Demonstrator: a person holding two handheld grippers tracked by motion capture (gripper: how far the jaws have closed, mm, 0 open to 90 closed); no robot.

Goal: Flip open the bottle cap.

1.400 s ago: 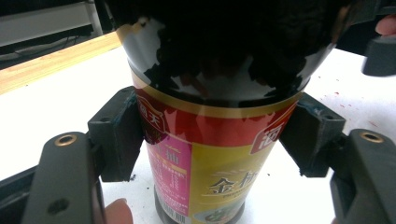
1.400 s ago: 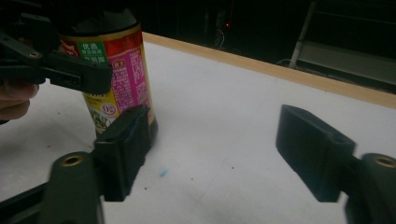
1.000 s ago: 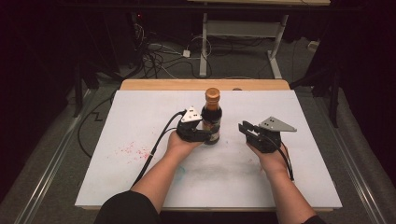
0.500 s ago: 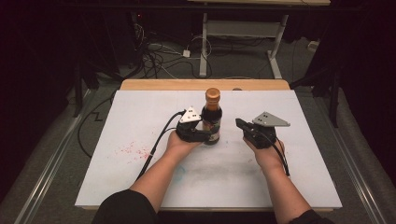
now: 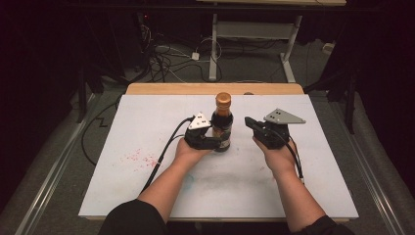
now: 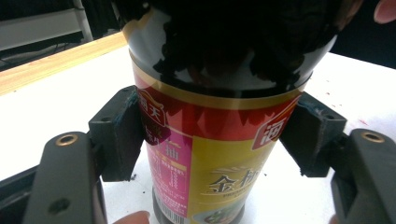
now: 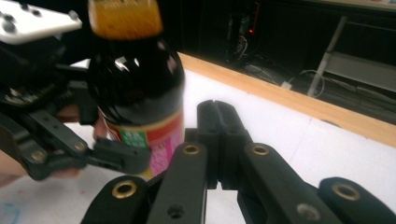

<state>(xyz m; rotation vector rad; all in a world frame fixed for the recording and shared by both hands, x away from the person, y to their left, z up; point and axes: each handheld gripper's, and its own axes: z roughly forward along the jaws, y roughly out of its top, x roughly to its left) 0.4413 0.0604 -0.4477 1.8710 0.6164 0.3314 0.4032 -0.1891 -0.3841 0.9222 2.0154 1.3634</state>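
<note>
Your left gripper (image 5: 214, 142) is clamped on the lower body of the bottle (image 5: 222, 122), a pad pressed to each side of the label, as the left gripper view shows (image 6: 215, 154). The bottle stands upright on the white table (image 5: 147, 122), about mid-width and toward the far half, its orange cap (image 5: 223, 99) on. So the steadying grip looks done; the cap looks like the part left to deal with, and nothing touches it yet.

To the right, your right gripper (image 5: 250, 122) is held off the bottle, just beside it and apart, pointing toward it. Its jaws are pressed together with nothing between them, plain in the right gripper view (image 7: 217, 135). If the cap is its goal, I judge it must open before it can take hold.

What you can't read well:
- In the left gripper view the bottle's top is cut off at the upper edge, and the dark glass throws back a broken reflection, so the liquid level is not clear.
- The label print is partly covered by the pads.
- In the right gripper view the cap (image 7: 123, 18) is blurred and cropped at the top, so whether its seal is intact is hard to tell.
- From the high view the bottle's base is hidden behind the left gripper, so how it sits on the table is better judged from the left gripper view.
- The room beyond the table is dark.
</note>
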